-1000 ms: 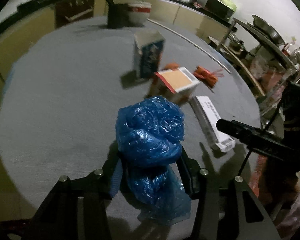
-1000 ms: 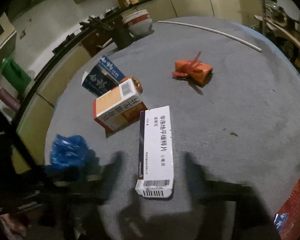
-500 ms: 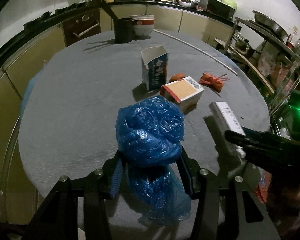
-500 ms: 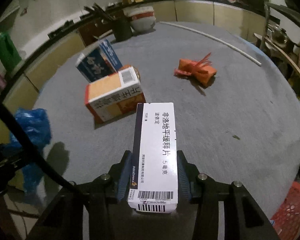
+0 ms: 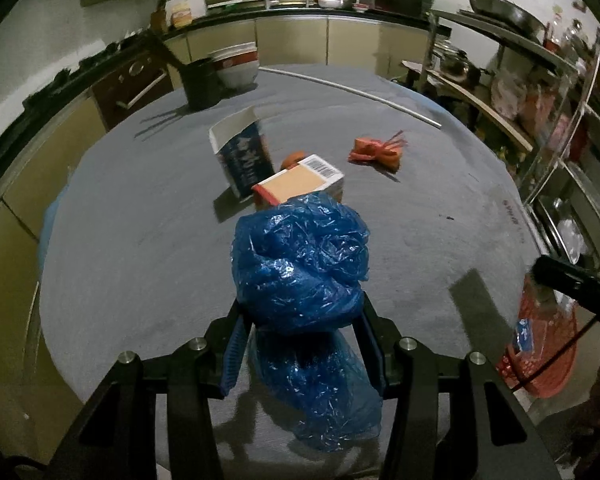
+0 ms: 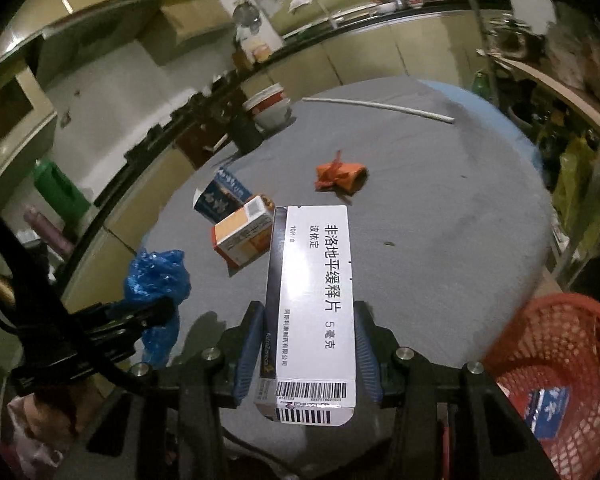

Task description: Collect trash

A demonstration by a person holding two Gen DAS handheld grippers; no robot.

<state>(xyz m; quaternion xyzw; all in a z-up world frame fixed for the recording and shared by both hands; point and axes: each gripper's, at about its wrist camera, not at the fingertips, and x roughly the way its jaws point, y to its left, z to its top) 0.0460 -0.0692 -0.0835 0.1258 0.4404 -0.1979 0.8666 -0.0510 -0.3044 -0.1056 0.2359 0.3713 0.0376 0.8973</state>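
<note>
Left wrist view: the left gripper (image 5: 302, 344) clamps a crumpled blue plastic bag (image 5: 300, 268) at lower centre, above the grey round table (image 5: 140, 240).

Right wrist view: the right gripper (image 6: 308, 350) grips a white medicine box (image 6: 316, 296) at centre; a red mesh basket (image 6: 560, 364) sits lower right.

Crumpled blue bag (image 5: 300, 264), white med box (image 6: 316, 300) — both held off table.
</note>
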